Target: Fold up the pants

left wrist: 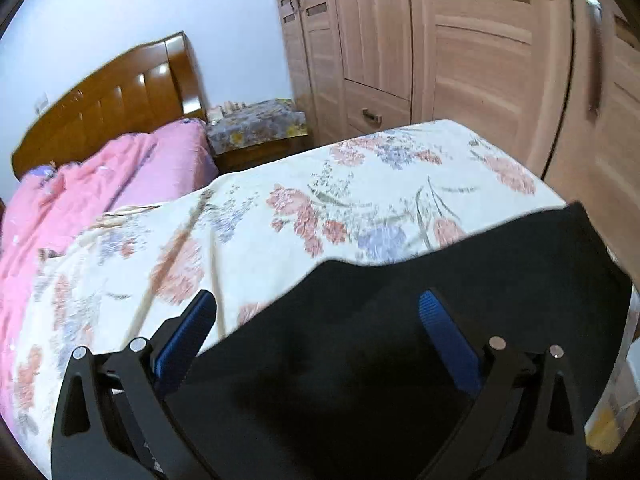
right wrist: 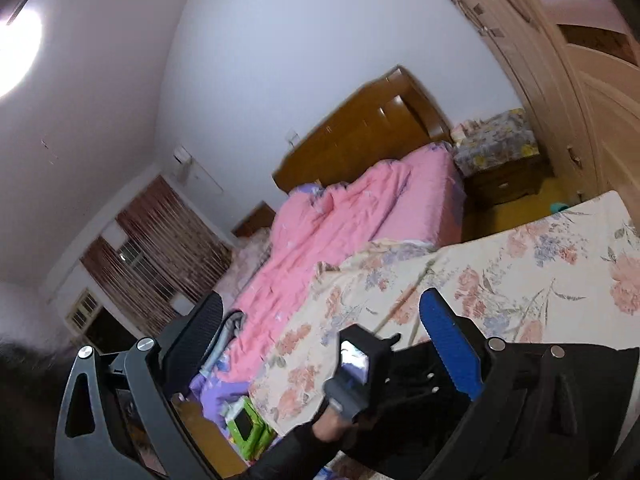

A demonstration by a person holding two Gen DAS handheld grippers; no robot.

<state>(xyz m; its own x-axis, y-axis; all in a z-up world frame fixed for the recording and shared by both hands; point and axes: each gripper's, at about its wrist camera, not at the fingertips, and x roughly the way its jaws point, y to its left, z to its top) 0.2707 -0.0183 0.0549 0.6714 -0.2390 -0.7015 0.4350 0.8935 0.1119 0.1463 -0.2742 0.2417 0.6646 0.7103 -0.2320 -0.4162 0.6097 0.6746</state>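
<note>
Left wrist view: your left tool (left wrist: 318,314) is hovering with its jaws spread wide over the black pants (left wrist: 400,340), gripping nothing. The pants are lying on the near right part of the floral-covered worktop (left wrist: 280,208). The right wrist view is showing your right tool (right wrist: 320,320) likewise spread and empty, above the left tool's body. The fabric is looking soft, light and limp; it will likely sag, so you should be pinching a far edge or corner.

Wooden wardrobe (left wrist: 460,48), headboard (left wrist: 108,100) (glossy)
</note>
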